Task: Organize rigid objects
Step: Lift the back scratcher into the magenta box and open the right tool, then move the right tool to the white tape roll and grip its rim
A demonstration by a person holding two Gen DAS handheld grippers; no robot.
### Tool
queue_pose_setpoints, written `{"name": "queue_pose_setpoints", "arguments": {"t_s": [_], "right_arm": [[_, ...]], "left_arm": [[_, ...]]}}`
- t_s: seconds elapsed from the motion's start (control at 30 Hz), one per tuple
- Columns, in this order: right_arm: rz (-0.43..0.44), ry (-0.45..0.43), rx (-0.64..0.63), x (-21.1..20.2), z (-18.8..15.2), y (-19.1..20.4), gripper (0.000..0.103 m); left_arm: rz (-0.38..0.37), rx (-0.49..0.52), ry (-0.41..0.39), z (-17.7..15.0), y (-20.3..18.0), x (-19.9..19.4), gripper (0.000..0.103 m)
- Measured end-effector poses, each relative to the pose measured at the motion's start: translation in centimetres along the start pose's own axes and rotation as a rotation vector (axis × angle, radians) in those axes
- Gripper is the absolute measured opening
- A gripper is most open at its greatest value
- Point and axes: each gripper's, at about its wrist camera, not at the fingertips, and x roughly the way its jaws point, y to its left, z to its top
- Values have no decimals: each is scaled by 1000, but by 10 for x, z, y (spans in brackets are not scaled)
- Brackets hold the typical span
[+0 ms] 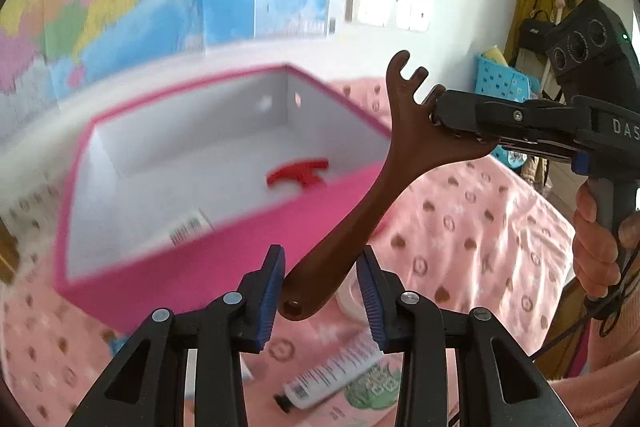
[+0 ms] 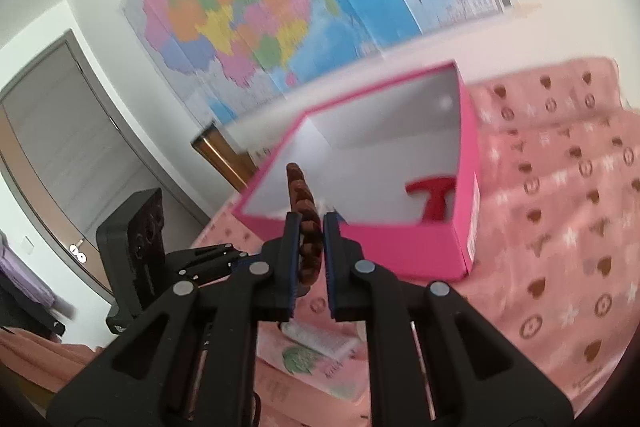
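A brown toothed spoon-like utensil (image 1: 360, 203) hangs in the air in front of a pink box (image 1: 224, 267). My right gripper (image 1: 434, 117) is shut on its toothed head; in the right wrist view the utensil (image 2: 306, 227) sits edge-on between the pads of the right gripper (image 2: 308, 239). My left gripper (image 1: 320, 291) is open, its blue pads (image 1: 272, 299) on either side of the utensil's handle end, one pad close to it. A red T-shaped piece (image 1: 298, 175) lies inside the box; it also shows in the right wrist view (image 2: 434, 197).
The pink box (image 2: 400, 247) with a white inside stands on a pink patterned bedspread (image 1: 480, 227). A white tube (image 1: 332, 375) and a green-printed packet (image 2: 304, 359) lie on the spread below the grippers. Maps cover the wall behind.
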Motion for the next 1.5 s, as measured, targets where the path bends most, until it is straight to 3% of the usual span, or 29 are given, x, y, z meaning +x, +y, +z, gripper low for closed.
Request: {"name": "queue_pose_setpoints", "arguments": {"t_s": [0.3,0.53,0.7,0.87,1.0,1.2,1.37,1.5], "right_arm": [[31,-88,32,1,41,-5,13],[17,-48,107,35,45,-28,12],[-24,-36,158,44,42,-47,12],[-142,-43,172,44,39,-58,14],[-175,-44,188,38,34,-65,15],[-179,-52,104,22,25,-46,19],[-165,-1,-10,16,7,-26,30],[-178,77,-60,20,-13,-21,31]], "left_arm": [[48,69,-63,45,0,-3,32],[66,69,-22,56,9,23,29],[100,114,9,56,4,42,30],[87,102,52,55,6,60,33],[69,70,20,51,12,52,46],[55,44,-64,40,15,21,55],[21,1,-111,21,19,-7,56],[-8,-52,-116,3,22,-20,56]]}}
